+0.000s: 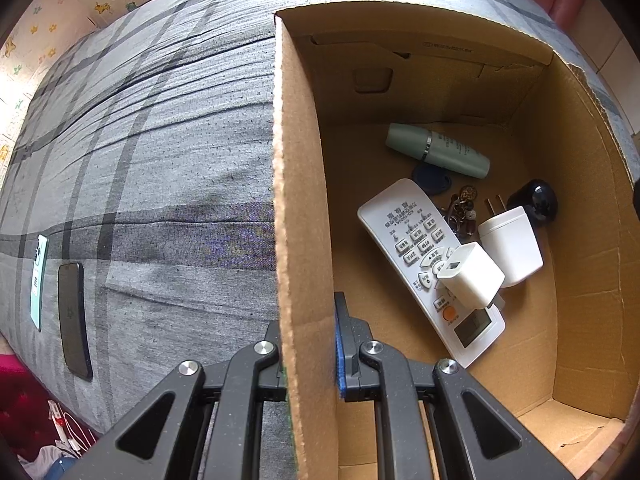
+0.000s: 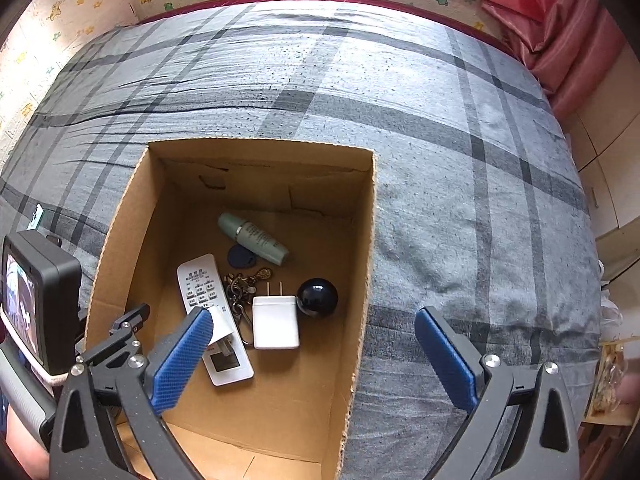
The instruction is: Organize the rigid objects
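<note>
The left tool (image 1: 308, 354) is clamped on the cardboard box (image 1: 298, 184) wall, apparently steadying it on the bed (image 2: 440, 160), while the right tool (image 2: 314, 354) hangs spread apart above the remote (image 2: 200, 284) and chargers (image 2: 276, 322) inside.

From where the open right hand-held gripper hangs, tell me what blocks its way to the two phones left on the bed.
The cardboard box and the left hand-held gripper, shut on its left wall, lie between the right hand-held gripper and the dark phone and green phone.
</note>
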A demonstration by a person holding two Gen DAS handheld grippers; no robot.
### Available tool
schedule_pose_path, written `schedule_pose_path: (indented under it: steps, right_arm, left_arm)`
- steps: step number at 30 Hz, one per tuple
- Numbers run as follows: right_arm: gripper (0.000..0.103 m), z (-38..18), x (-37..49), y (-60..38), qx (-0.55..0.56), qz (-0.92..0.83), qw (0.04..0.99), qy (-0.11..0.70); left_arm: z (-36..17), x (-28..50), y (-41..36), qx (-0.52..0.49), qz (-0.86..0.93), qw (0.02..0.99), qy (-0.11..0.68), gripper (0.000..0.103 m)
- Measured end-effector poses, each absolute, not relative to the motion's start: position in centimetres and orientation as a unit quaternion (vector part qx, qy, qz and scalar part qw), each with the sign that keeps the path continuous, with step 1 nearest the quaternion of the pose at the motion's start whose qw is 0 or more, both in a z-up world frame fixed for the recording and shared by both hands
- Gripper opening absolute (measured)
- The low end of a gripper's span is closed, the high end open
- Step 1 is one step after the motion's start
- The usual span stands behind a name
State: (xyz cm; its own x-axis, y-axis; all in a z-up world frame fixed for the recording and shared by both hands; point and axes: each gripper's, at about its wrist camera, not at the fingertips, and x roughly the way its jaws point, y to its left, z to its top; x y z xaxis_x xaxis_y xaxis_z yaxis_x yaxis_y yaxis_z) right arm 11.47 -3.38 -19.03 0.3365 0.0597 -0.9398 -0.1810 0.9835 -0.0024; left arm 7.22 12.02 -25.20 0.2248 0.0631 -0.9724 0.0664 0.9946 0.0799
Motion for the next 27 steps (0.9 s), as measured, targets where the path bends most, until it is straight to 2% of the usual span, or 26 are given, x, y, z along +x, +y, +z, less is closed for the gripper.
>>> schedule_pose_path:
  steps: [9, 12, 13, 14, 15, 16, 18, 19, 20, 27]
  right_arm:
    - [0.103, -18.6, 11.2, -4.1, -0.048, 0.071, 0.821, 0.565]
    - [0.103, -18.4, 11.2, -4.6, -0.039, 0.07, 0.823, 0.562]
    - [0.103, -18.4, 11.1, -4.7, -0.038, 0.07, 0.823, 0.562]
    - [0.103, -18.4, 11.1, -4.8, -0.038, 0.071, 0.823, 0.563]
    - [0.103, -18.3, 11.0, -4.8, -0.038, 0.071, 0.823, 0.562]
    - [0.103, -18.3, 11.0, -4.9, -0.038, 0.071, 0.823, 0.562]
    - [0.103, -18.0, 10.8, -5.1, -0.037, 0.072, 0.824, 0.56]
    - [0.103, -17.9, 10.8, -5.1, -0.038, 0.073, 0.824, 0.56]
    - [0.103, -17.8, 10.7, -5.2, -0.037, 0.074, 0.824, 0.56]
    - [0.103, -15.7, 9.9, -5.6, -0.037, 0.081, 0.827, 0.555]
  left_arm:
    - [-24.9, 7.2, 12.2, 0.047, 0.005, 0.781, 0.623, 0.014]
    - [-24.3, 7.2, 12.1, 0.057, 0.009, 0.784, 0.618, 0.019]
    - [-24.1, 7.2, 12.0, 0.059, 0.013, 0.785, 0.616, 0.031]
    - [-23.9, 7.2, 12.0, 0.059, 0.015, 0.786, 0.615, 0.05]
    - [-23.7, 7.3, 12.1, 0.057, 0.018, 0.788, 0.613, 0.061]
    - [-23.4, 7.3, 12.2, 0.053, 0.022, 0.789, 0.611, 0.069]
    - [-22.7, 7.2, 12.3, 0.05, 0.027, 0.792, 0.608, 0.078]
    - [-22.4, 7.2, 12.4, 0.049, 0.028, 0.792, 0.608, 0.092]
    - [-22.1, 7.1, 12.4, 0.046, 0.026, 0.792, 0.608, 0.101]
    - [-18.9, 6.3, 11.9, 0.03, 0.013, 0.792, 0.61, 0.103]
